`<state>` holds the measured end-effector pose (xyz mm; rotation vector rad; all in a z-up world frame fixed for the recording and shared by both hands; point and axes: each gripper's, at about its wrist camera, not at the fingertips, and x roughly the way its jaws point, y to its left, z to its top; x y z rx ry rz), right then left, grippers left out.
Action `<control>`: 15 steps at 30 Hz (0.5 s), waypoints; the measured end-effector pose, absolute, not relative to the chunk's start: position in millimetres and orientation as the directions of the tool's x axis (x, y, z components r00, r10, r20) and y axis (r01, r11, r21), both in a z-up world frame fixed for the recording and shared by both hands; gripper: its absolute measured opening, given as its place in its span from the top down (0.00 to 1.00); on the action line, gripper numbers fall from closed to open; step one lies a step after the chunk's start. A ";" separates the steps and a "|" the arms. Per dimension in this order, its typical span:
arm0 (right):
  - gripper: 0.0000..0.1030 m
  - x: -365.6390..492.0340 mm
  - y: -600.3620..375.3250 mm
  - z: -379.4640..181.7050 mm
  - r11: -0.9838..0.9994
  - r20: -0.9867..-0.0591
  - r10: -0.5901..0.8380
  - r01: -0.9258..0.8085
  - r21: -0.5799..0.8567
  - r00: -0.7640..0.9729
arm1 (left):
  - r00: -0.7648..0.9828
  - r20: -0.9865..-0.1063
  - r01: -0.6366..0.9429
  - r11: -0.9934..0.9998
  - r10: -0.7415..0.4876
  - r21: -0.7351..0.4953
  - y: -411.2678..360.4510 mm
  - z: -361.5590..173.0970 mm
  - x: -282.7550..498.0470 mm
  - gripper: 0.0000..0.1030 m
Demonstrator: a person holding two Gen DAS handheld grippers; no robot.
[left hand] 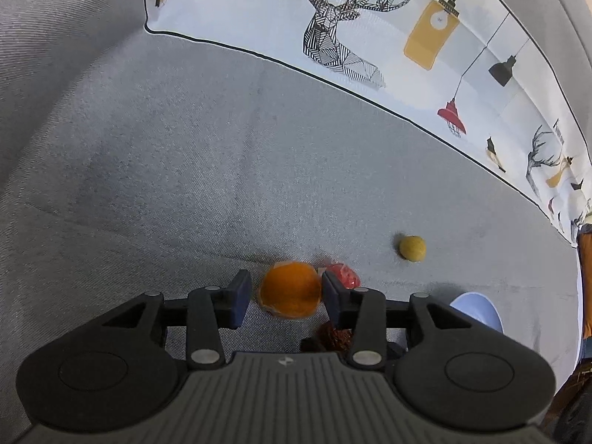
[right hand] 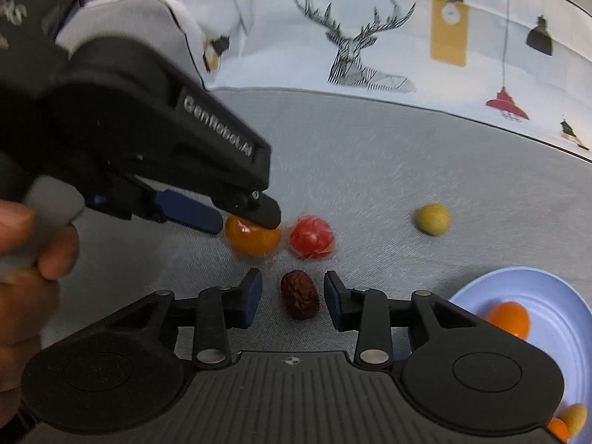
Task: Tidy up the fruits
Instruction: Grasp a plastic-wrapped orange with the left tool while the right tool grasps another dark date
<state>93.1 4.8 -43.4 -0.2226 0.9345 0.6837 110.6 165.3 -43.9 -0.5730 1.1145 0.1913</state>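
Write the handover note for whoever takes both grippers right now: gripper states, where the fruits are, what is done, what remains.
Left gripper: open, jaws around the wrapped orange fruit on the grey cushion, not yet closed.
Right gripper: open, straddling the red date.
Loose on the cushion: wrapped red fruit, yellow-green fruit.
Done: an orange fruit lies on the blue plate; more pieces at its near edge.
Left: plate the four loose fruits.

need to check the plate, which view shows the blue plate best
The right wrist view: the blue plate shows its rim and an orange fruit inside. The left wrist view catches only an edge behind the tongs.
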 end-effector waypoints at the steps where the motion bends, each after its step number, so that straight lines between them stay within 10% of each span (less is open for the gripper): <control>1: 0.66 91.7 6.3 -44.9 0.767 -0.802 0.441 -0.633 0.103 0.403 | 0.440 -0.887 -0.422 0.839 -0.141 -0.343 165.8 -44.5 111.4 0.56; 3: 0.79 87.8 7.5 -45.5 0.760 -0.800 0.437 -0.644 0.084 0.411 | 0.440 -0.884 -0.415 0.838 -0.156 -0.354 165.5 -44.7 111.8 0.61; 15: 0.79 73.9 -5.6 -38.1 0.773 -0.821 0.426 -0.625 0.111 0.380 | 0.397 -0.917 -0.466 0.855 -0.028 -0.228 178.6 -31.5 92.3 0.61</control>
